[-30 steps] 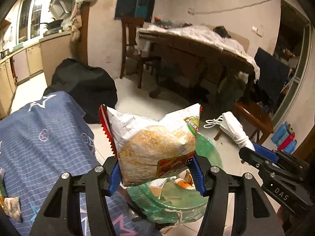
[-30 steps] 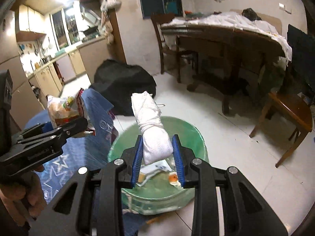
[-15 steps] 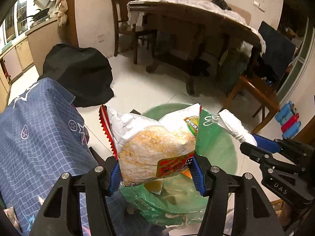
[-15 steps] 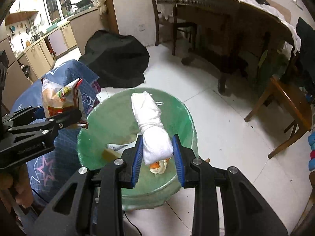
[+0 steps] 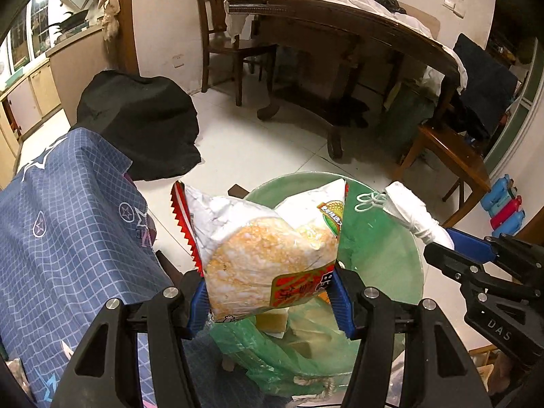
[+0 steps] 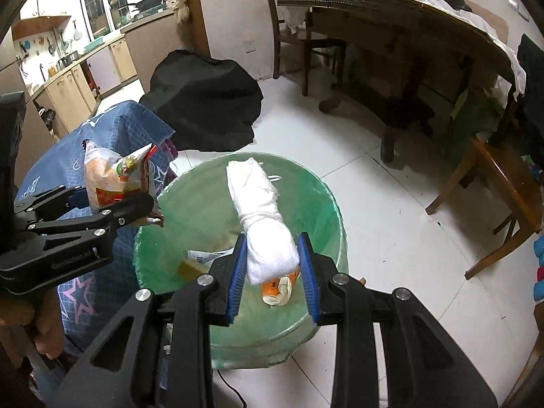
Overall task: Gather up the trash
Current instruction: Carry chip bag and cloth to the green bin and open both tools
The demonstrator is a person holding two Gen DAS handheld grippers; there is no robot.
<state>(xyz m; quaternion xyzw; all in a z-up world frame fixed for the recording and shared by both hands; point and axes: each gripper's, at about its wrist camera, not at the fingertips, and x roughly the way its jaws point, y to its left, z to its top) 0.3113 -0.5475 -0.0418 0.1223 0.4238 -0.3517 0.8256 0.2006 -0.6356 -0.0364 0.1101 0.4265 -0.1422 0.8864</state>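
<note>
Left gripper (image 5: 272, 302), bottom centre of the left view: clamped on a snack bag (image 5: 261, 255), blue pads pressing both lower sides, bag upright and puffed, red serrated edge at its left. Behind and below the bag, the bin (image 5: 401, 272), lined in green plastic, already holding scraps and paper.

Right gripper (image 6: 273, 270), bottom centre of the right view: closed on a white bundle (image 6: 261, 224), a knotted roll of white plastic or cloth, poking up and away from the pads. Directly beneath it, the bin's open mouth, with an orange wrapper (image 6: 278, 287) lying inside.

At the left of both views, a blue patterned cloth (image 5: 68, 231) just beside the bin; further back, a black heap (image 5: 139, 125) on the white floor, then a wooden table (image 5: 357, 30) and chairs.

Step in hand, by the look of it: delivery, both pieces of trash poised over the bin. Next move: simply letting go, pads spread, right bundle straight down. Bag nearer the bin's left rim, so perhaps a small shift inward before release, lest it catch the edge.
</note>
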